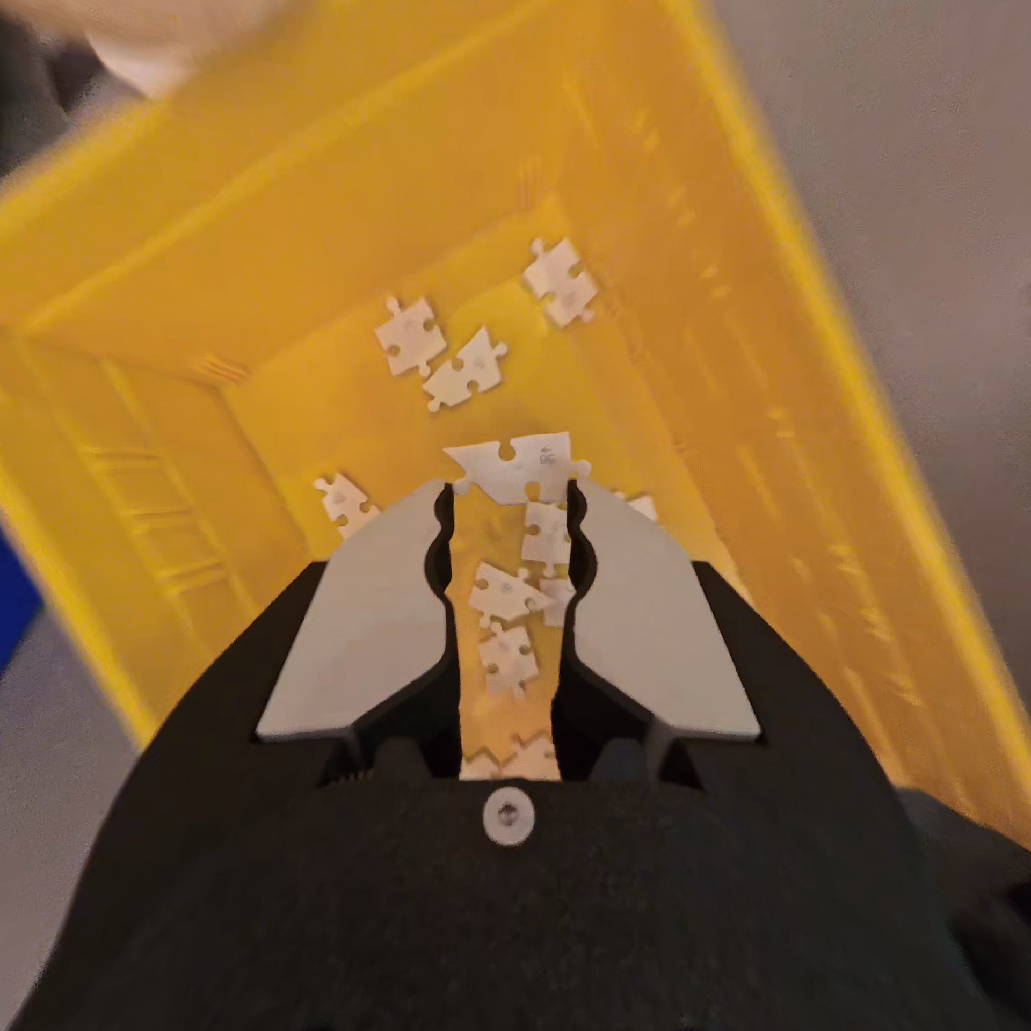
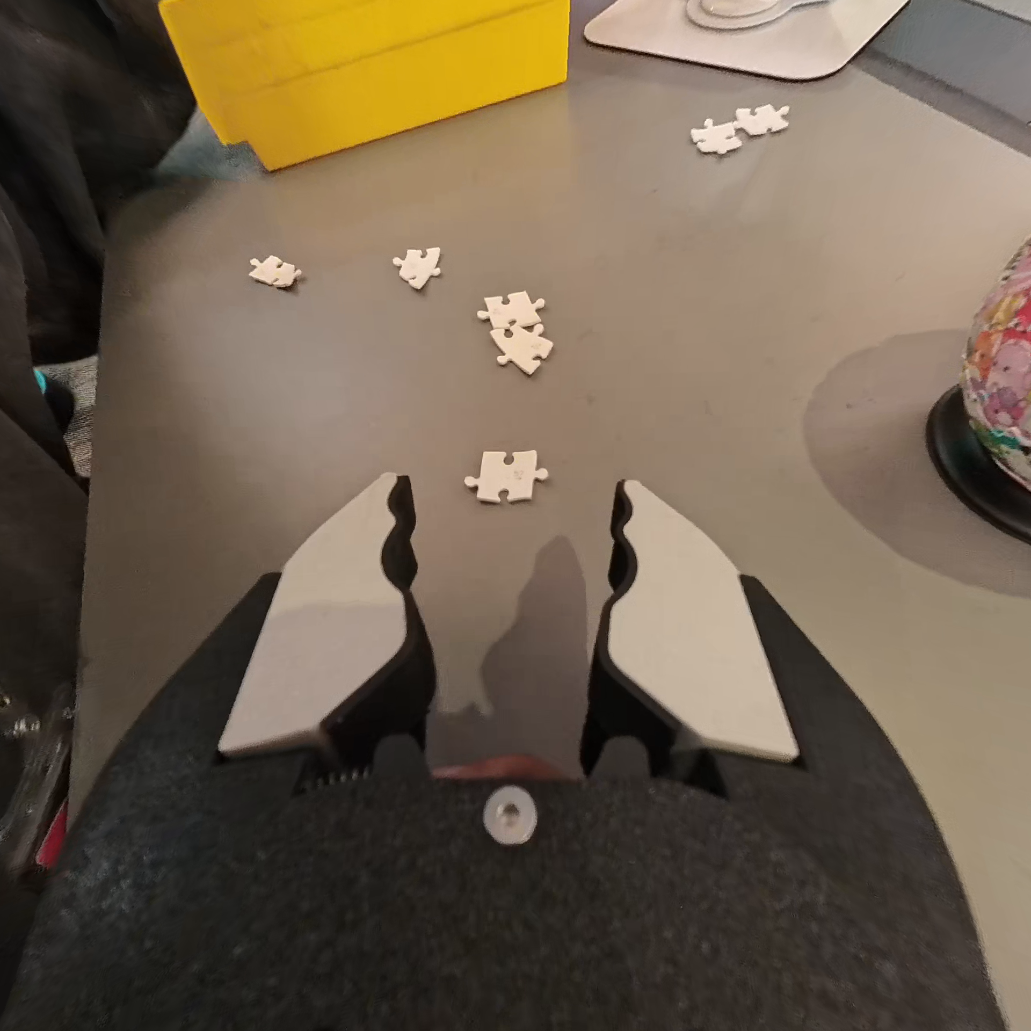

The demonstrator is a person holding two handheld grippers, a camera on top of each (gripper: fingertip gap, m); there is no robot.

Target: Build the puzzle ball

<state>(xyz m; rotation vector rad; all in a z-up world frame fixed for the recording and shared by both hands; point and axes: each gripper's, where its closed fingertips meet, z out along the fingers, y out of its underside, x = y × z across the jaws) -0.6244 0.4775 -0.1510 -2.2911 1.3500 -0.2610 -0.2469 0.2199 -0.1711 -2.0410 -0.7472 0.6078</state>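
Observation:
In the left wrist view my left gripper (image 1: 510, 488) is over the yellow bin (image 1: 279, 234) and holds a white puzzle piece (image 1: 516, 466) edgewise between its fingertips. Several more white pieces (image 1: 410, 343) lie blank side up on the bin floor. In the right wrist view my right gripper (image 2: 513, 491) is open and empty, low over the grey table (image 2: 669, 279). A single white piece (image 2: 506, 476) lies just ahead of its tips. The partly built colourful puzzle ball (image 2: 1004, 385) sits on a black ring stand (image 2: 965, 480) at the right edge.
More white pieces lie on the table: an overlapping pair (image 2: 519, 332), two singles (image 2: 418, 266) (image 2: 275, 271) farther left, and a joined pair (image 2: 739, 129) far right. The yellow bin (image 2: 379, 83) stands at the back. A white mat (image 2: 742, 39) lies back right. Dark clothing (image 2: 50, 223) is at the left. My hands' fingertips stand some 45 cm from each other.

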